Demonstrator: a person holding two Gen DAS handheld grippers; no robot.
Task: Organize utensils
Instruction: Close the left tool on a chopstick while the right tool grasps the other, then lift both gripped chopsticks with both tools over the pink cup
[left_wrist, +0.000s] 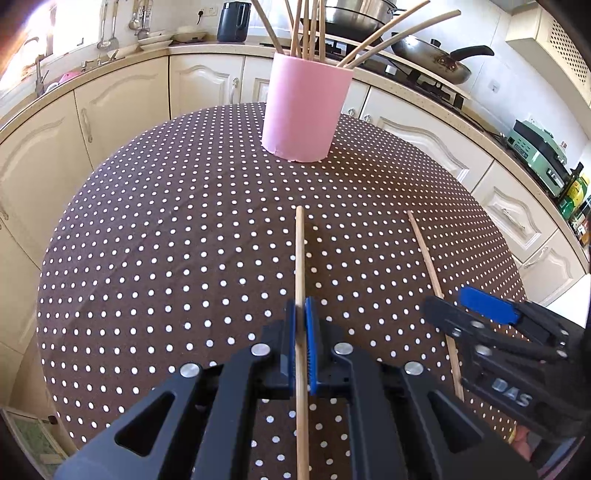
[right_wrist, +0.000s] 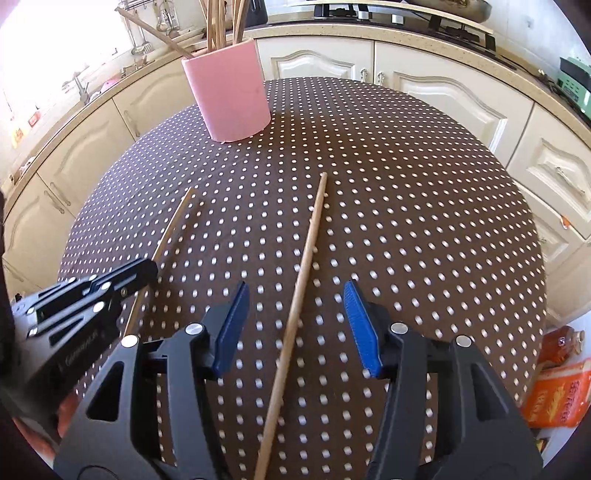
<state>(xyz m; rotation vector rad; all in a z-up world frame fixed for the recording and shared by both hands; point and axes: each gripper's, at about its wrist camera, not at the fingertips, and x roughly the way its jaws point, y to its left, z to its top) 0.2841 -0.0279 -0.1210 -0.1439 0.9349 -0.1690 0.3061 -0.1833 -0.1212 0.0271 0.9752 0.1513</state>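
My left gripper (left_wrist: 301, 310) is shut on a wooden chopstick (left_wrist: 300, 254), which points away over the table towards the pink cup (left_wrist: 306, 110). Several chopsticks stand in that cup. A second chopstick (right_wrist: 310, 236) lies on the dotted cloth between the blue pads of my right gripper (right_wrist: 295, 286); the jaws stand open and do not touch it. In the left wrist view the right gripper (left_wrist: 446, 297) sits at the right over that chopstick (left_wrist: 424, 247). In the right wrist view the left gripper (right_wrist: 149, 268) shows at the left with its chopstick (right_wrist: 173, 225), and the pink cup (right_wrist: 231, 96) stands at the far side.
The round table (left_wrist: 166, 221) wears a brown cloth with white dots. Cream cabinets (left_wrist: 122, 110) curve around behind it, with pans on a stove (left_wrist: 432, 59) and a dark kettle (left_wrist: 233, 22). Orange bags (right_wrist: 557, 391) lie on the floor at the right.
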